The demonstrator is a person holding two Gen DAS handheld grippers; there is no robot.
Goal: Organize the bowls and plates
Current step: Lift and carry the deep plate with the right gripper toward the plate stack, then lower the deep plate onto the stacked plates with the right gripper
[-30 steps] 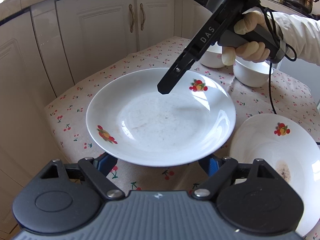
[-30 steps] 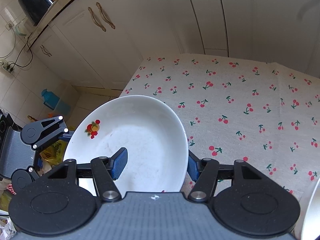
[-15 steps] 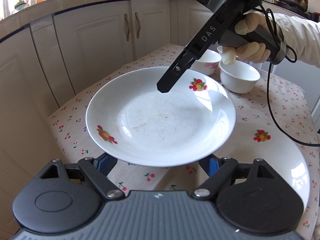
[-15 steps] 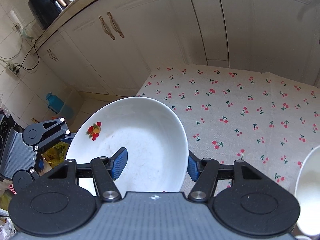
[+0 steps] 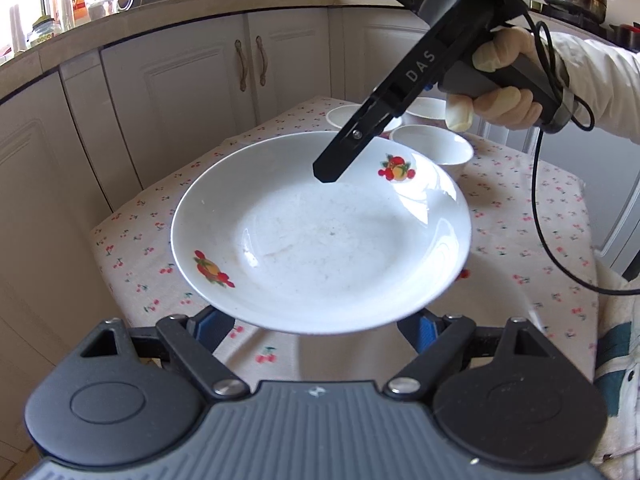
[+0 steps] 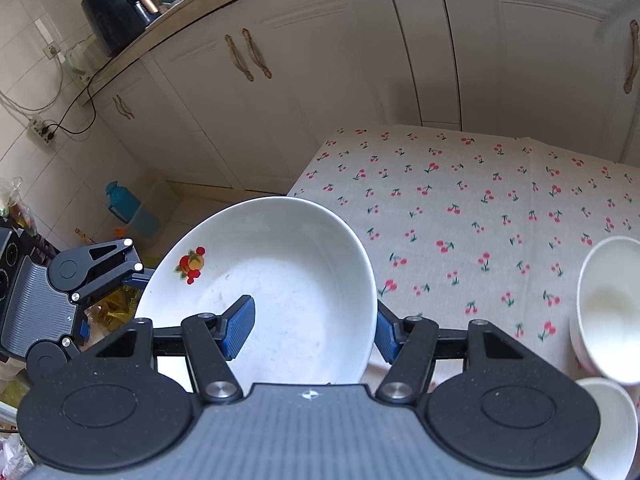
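A white plate (image 5: pixel 320 240) with fruit decals hangs level above the cherry-print table. My right gripper (image 6: pixel 312 332) is shut on its rim: one blue pad (image 6: pixel 240 328) lies on the inner face and the other sits outside the rim. In the left wrist view one of its black fingers (image 5: pixel 340 156) touches the plate by the far decal. My left gripper (image 5: pixel 316 326) stands wide apart under the near rim, with its tips hidden by the plate. A second plate (image 5: pixel 500 320) lies on the table, partly covered by the held one. White bowls (image 5: pixel 432 148) stand at the far end.
A gloved hand (image 5: pixel 504 100) holds the right gripper, and its cable (image 5: pixel 540 220) loops over the tablecloth (image 6: pixel 480 200). Two bowls (image 6: pixel 612 312) sit at the right edge of the right wrist view. White cabinets (image 5: pixel 248 80) stand close behind the table, and the floor lies to the left.
Both grippers have risen and travelled together with the plate. The table has dropped away, the second plate has slid under the held one, and the bowls have entered the right wrist view.
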